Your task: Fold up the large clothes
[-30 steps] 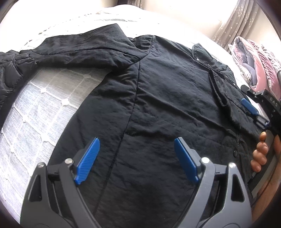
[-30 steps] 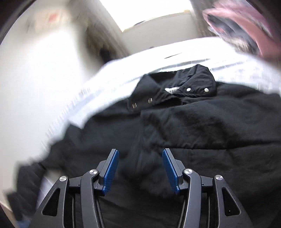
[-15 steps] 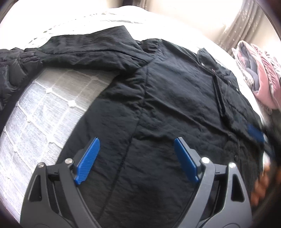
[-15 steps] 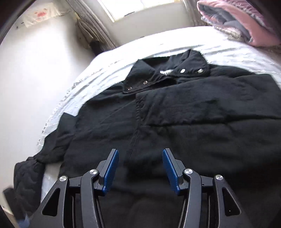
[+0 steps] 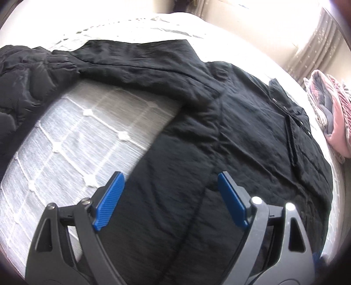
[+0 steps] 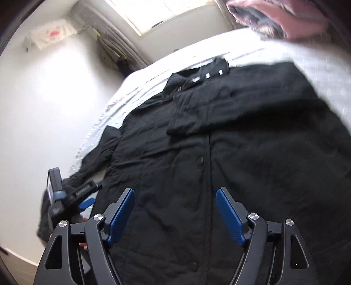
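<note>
A large black jacket (image 5: 219, 136) lies front-up on a bed, its collar (image 6: 197, 76) at the far end. One sleeve (image 6: 197, 109) is folded across the chest. The other sleeve (image 5: 131, 59) stretches out sideways to a quilted black end (image 5: 24, 83). My left gripper (image 5: 170, 177) hovers open over the jacket's side edge, with nothing between its blue pads; it also shows in the right wrist view as the left gripper (image 6: 65, 197) beside that sleeve. My right gripper (image 6: 175, 191) hangs above the button placket (image 6: 200, 162), its jaws opening and nothing held.
The bed has a white and grey quilted cover (image 5: 65, 153). A pile of pink and grey clothes (image 5: 333, 114) lies by the jacket's collar end, seen again as the clothes pile (image 6: 285, 19). A white wall (image 6: 43, 109) runs along the bed's far side, with a window (image 6: 166, 13) beyond.
My right gripper has pulled back from the collar toward the jacket's lower front and widened its jaws. My left gripper has slid sideways to the jacket's edge. The right gripper has left the left wrist view.
</note>
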